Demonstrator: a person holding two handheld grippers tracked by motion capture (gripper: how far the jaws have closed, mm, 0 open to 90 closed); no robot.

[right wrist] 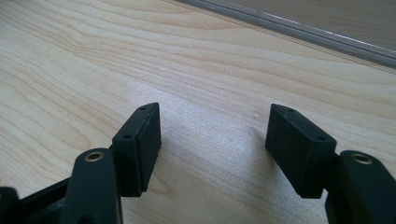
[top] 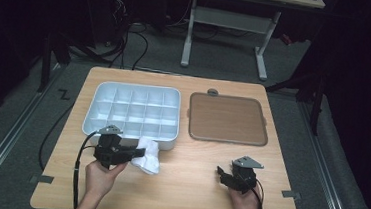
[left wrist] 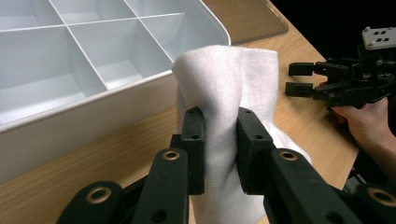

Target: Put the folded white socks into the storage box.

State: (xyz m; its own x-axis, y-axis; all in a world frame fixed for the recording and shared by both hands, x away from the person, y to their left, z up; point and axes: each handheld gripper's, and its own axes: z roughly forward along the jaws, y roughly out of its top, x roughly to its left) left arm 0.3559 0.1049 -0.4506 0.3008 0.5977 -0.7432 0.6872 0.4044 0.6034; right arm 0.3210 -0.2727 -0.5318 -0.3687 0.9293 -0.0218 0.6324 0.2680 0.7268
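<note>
black claws [left wrist: 219,140], brass rivets, grey three-cornered plates, black cables

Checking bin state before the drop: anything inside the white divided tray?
The visible compartments of the white divided tray look bare in the high view. The left gripper holds a white cloth over the tray's near right corner, so that bit of the front edge is covered.

A plain white sock [left wrist: 224,93], a pale grey-white divided tray [top: 132,111], a brown lid [top: 227,119], black jaws, a light wood-grain surface [top: 187,180]
</note>
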